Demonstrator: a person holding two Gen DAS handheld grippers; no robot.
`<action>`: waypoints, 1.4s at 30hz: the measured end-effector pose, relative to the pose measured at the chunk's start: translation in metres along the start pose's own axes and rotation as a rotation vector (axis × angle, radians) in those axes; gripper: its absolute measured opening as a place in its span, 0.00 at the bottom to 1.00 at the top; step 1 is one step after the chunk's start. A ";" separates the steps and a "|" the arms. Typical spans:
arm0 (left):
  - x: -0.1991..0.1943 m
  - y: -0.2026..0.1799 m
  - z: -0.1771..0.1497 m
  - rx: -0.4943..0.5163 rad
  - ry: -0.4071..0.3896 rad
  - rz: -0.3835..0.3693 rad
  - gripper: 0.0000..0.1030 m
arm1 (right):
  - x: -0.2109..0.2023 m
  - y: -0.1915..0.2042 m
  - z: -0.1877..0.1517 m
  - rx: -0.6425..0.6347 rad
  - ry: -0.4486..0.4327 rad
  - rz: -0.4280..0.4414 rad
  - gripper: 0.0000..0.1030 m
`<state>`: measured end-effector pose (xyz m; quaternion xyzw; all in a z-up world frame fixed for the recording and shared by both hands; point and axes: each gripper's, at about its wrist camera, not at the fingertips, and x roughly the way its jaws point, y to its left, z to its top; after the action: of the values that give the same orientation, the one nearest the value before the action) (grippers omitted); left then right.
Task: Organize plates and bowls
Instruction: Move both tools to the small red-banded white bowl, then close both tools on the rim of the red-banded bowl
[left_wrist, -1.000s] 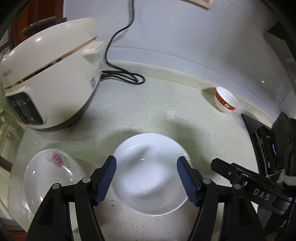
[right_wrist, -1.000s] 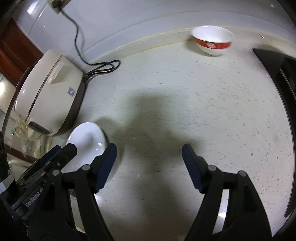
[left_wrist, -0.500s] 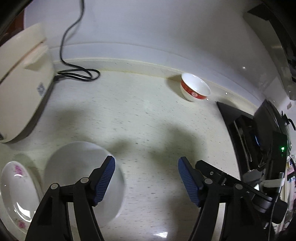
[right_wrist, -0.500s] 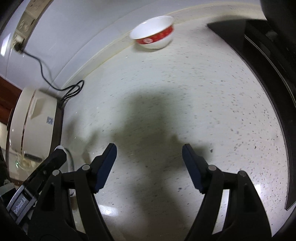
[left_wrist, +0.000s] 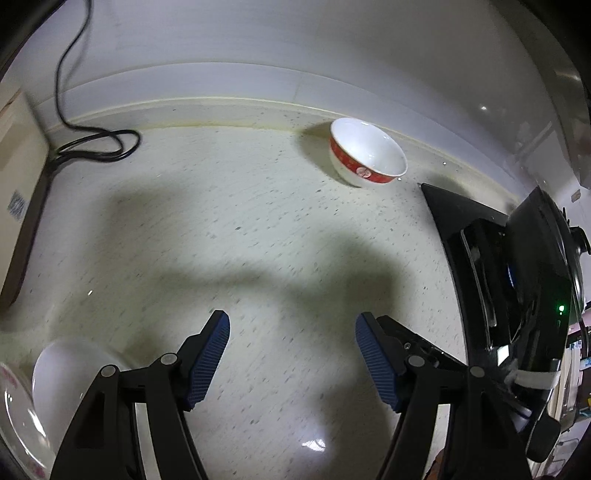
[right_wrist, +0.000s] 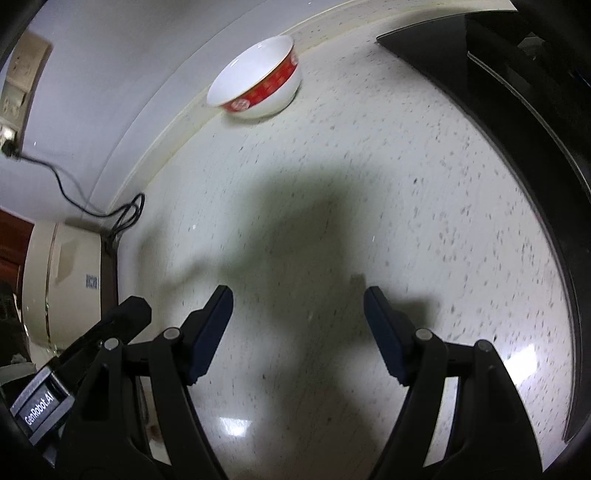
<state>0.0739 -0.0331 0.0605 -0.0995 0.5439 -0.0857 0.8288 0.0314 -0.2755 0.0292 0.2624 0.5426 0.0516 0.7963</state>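
Both grippers released above the speckled counter (left_wrist: 258, 229).
Left gripper (left_wrist: 292, 354) and right gripper (right_wrist: 298, 332) hold nothing; the red-banded bowl (left_wrist: 367, 157) sits at one o'clock, against the backsplash, white plate (left_wrist: 66, 384) at eight.

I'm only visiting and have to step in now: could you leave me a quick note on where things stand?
Left gripper: fingers open, nothing between them.
Right gripper: fingers open, empty too.
Red-banded bowl: upright and alone at the back of the counter, by the wall, near the black stove.
White plate: low at the left edge, beside a flowered plate.
Done: both plates sit together.
Left: probably fetch the bowl.
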 end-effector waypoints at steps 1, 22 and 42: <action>0.003 -0.002 0.005 -0.001 0.010 -0.002 0.69 | 0.001 -0.001 0.005 0.009 0.000 0.004 0.74; 0.073 0.002 0.153 -0.247 0.069 -0.138 0.70 | 0.021 0.011 0.126 0.146 -0.110 0.064 0.74; 0.139 -0.033 0.170 -0.103 0.072 -0.104 0.12 | 0.065 0.007 0.157 0.177 -0.069 0.100 0.33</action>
<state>0.2833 -0.0872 0.0121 -0.1670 0.5713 -0.1039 0.7969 0.1991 -0.3024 0.0210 0.3604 0.5035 0.0342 0.7845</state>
